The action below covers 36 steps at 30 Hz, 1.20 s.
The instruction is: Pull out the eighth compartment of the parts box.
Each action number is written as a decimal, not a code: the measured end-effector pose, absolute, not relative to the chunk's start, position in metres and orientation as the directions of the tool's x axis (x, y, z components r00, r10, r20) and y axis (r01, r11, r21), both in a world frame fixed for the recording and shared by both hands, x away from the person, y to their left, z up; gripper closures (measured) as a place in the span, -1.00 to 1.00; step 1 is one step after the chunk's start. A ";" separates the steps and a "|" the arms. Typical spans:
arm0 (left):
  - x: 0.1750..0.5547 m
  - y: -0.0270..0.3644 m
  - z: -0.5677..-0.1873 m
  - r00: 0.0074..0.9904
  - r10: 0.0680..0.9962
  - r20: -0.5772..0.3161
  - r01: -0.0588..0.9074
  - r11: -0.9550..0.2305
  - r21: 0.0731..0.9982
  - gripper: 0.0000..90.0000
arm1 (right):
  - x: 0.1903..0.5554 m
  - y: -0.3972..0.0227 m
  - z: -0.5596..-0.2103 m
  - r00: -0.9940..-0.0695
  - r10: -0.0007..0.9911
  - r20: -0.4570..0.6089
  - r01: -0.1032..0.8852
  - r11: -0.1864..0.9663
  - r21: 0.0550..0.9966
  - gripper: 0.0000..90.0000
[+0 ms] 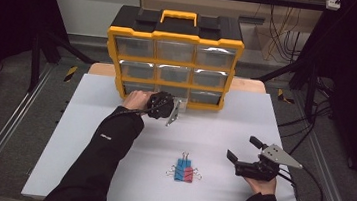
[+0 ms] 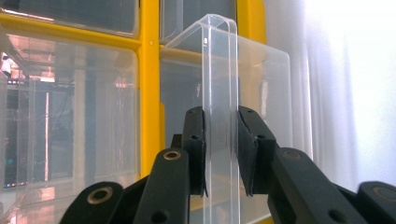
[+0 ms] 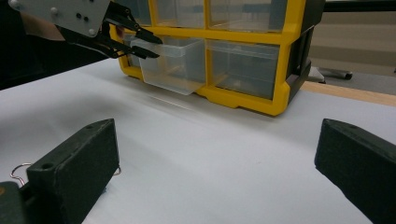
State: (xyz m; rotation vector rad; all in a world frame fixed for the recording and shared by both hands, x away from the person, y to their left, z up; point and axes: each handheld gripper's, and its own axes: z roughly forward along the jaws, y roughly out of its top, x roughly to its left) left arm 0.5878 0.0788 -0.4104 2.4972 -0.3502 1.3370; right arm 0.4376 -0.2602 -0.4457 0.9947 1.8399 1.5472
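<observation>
A yellow and black organizer [image 1: 173, 55] with clear drawers stands at the back of the table. Its bottom middle drawer [image 3: 173, 63] is pulled partly out. My left gripper [image 1: 176, 104] is shut on that drawer's front lip [image 2: 219, 93], one jaw on each side of the clear plastic. In the right gripper view the left gripper [image 3: 152, 46] reaches in from the left onto the drawer's front edge. My right gripper [image 1: 243, 148] hovers open near the table's front right, holding nothing. A blue and a red binder clip [image 1: 184, 173] lie side by side left of it.
The white tabletop [image 1: 87, 136] has open room on the left and between the clips and the organizer. A cable [image 1: 307, 194] trails from the right gripper toward the table's right edge. Dark frame rails run along both sides.
</observation>
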 end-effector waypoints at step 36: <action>0.552 0.081 -0.412 0.545 -0.075 0.835 -0.353 -0.924 0.146 0.64 | 0.437 -0.260 -0.446 -0.583 0.810 0.060 0.199 0.071 0.977 -0.99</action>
